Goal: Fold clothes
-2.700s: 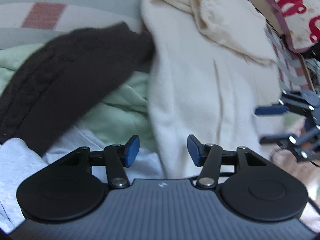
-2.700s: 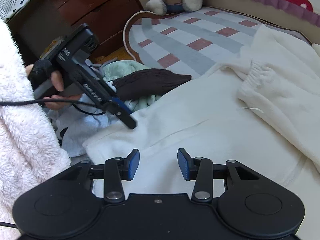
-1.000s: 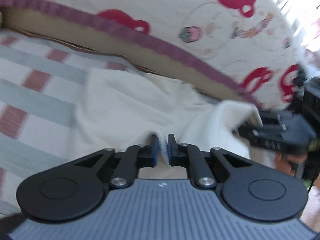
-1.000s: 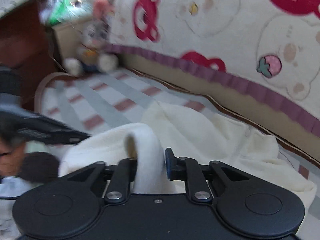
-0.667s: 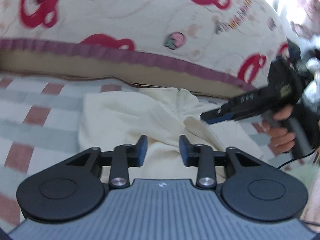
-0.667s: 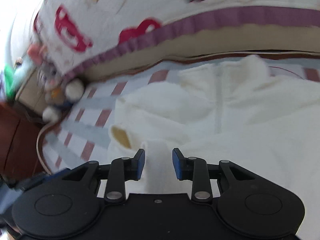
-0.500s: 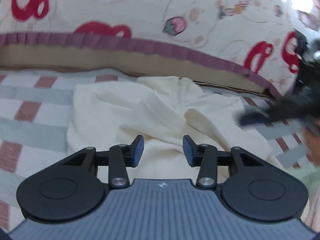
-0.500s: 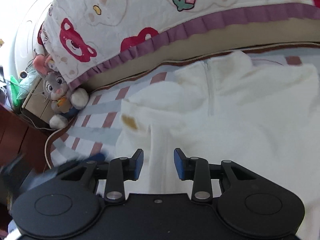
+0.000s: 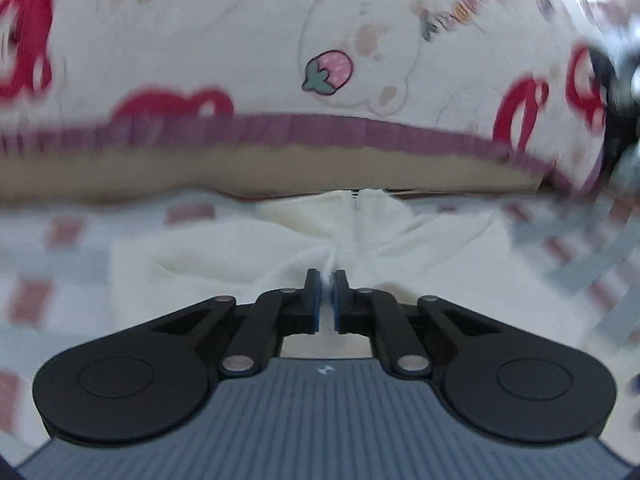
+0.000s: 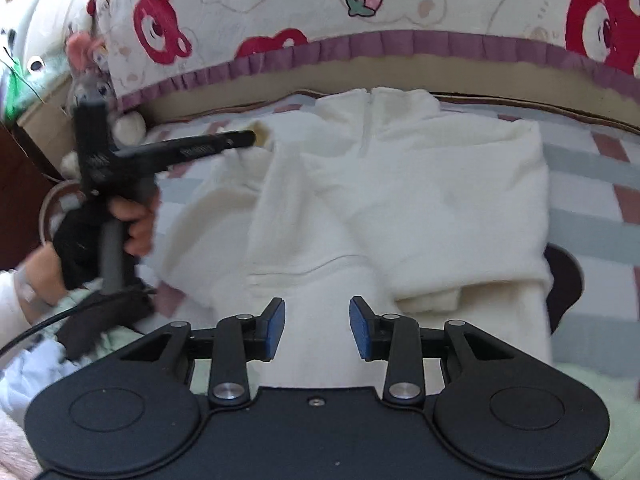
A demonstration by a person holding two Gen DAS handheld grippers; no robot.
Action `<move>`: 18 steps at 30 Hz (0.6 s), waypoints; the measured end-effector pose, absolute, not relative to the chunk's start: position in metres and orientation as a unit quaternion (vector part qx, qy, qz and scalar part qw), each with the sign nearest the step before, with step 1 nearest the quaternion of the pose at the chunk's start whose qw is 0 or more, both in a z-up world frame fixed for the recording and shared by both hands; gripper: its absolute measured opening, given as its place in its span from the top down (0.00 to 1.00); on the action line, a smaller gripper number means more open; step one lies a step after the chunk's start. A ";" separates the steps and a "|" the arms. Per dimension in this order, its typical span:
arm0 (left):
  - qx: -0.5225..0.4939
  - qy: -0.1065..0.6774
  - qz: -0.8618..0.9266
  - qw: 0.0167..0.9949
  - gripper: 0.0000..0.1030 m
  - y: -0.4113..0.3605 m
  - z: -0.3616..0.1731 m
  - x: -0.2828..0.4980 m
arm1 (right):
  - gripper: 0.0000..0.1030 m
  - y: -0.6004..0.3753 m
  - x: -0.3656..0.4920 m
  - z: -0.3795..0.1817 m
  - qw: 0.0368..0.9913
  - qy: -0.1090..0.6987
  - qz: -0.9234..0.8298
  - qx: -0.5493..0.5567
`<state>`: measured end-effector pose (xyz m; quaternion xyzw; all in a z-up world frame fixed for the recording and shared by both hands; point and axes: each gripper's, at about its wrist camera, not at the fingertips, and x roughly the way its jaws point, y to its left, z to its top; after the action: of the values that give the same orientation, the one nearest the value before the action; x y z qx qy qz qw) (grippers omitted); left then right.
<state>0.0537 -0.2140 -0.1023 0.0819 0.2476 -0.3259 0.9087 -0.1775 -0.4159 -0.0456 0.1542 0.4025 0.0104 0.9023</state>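
Observation:
A cream fleece zip top lies spread on the striped bed, collar toward the pillow edge, one sleeve folded across its front. It also shows in the left wrist view. My left gripper is shut on a pinch of the cream fabric. In the right wrist view the left gripper reaches to the sleeve cuff at the upper left. My right gripper is open and empty, above the top's lower hem.
A bear-print quilt with a purple frill runs along the far side. A plush toy sits at the back left. A dark brown garment, a pale green one and a light blue one lie at the lower left.
My left gripper has closed on the cream fabric; half a second ago it was open. My right gripper has pulled back from the top and stays open.

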 end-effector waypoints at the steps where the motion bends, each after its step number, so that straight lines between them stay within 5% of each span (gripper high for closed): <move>1: 0.092 0.234 -0.315 0.915 0.95 -0.215 -0.100 0.048 | 0.60 -0.407 -0.183 -0.044 0.915 0.384 -0.005 0.125; 7: 0.118 0.157 -0.263 0.945 0.95 -0.211 -0.071 0.053 | 0.59 -0.383 -0.185 -0.047 0.929 0.367 -0.003 0.052; 13: 0.112 0.178 -0.264 0.941 0.95 -0.209 -0.076 0.054 | 0.57 -0.362 -0.156 -0.042 0.936 0.343 0.001 0.085; 15: 0.117 0.178 -0.249 0.945 0.95 -0.206 -0.082 0.051 | 0.48 -0.344 -0.149 -0.048 0.935 0.352 0.001 0.051; 18: 0.089 0.194 -0.243 0.946 0.95 -0.195 -0.085 0.051 | 0.48 -0.321 -0.144 -0.064 0.926 0.373 -0.036 -0.039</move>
<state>0.0508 -0.1949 -0.0847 0.0885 0.1938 -0.2428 0.9464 -0.1439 -0.3208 -0.0644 -0.0393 0.3731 -0.0362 0.9263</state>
